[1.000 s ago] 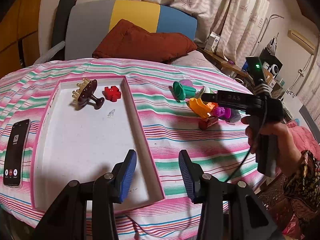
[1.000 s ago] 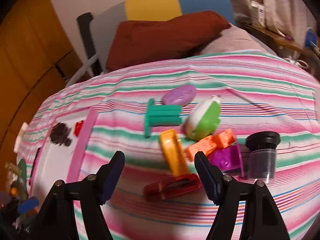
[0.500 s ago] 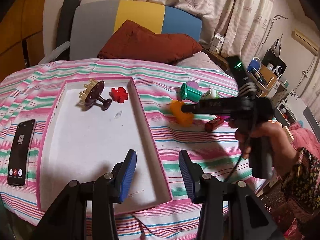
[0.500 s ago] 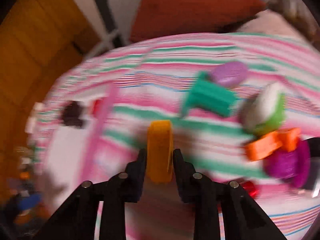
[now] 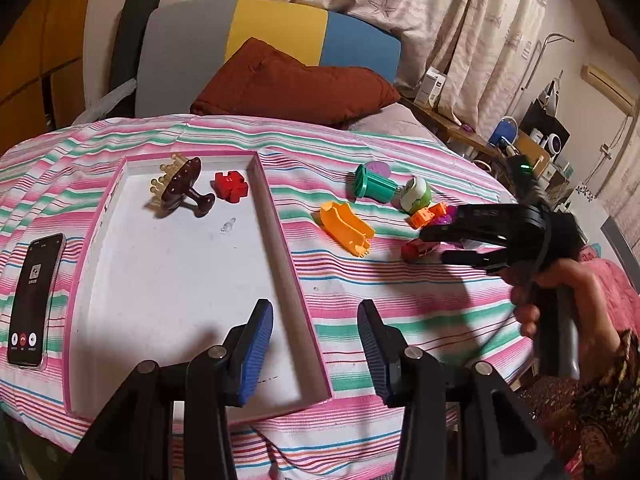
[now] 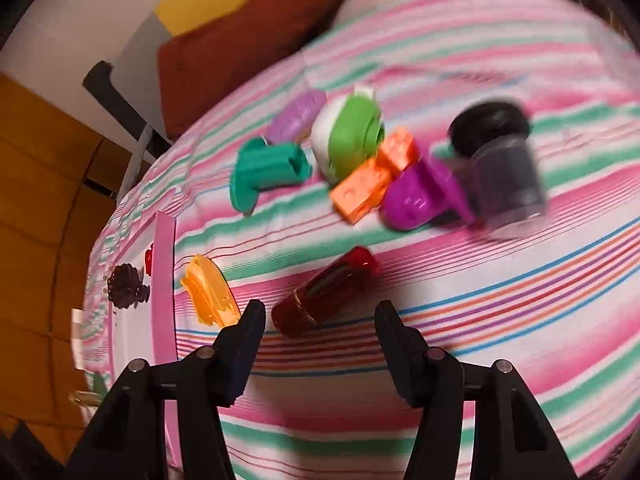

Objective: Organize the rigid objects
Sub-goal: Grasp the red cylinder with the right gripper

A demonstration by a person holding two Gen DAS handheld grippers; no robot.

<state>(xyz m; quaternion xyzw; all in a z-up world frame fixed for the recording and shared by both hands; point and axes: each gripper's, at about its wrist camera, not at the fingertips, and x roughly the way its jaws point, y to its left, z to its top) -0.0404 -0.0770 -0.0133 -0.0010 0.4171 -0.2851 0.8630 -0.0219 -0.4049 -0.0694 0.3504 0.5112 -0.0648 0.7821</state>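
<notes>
A white tray with a pink rim lies on the striped bed and holds a brown scalp brush and a red puzzle piece. An orange scoop-shaped piece lies on the bedspread just right of the tray, also in the right wrist view. My right gripper is open and empty, just in front of a dark red tube. My left gripper is open and empty above the tray's near right corner. The right gripper shows beside the toy pile.
Loose toys lie together: a teal cylinder, a green-white piece, a lilac oval, an orange brick, a purple piece and a black-lidded jar. A phone lies left of the tray. A red pillow is behind.
My right gripper, shut on the orange piece half a second ago, has let it go on the bedspread beside the tray, opened, and drawn back right toward the dark red tube.
</notes>
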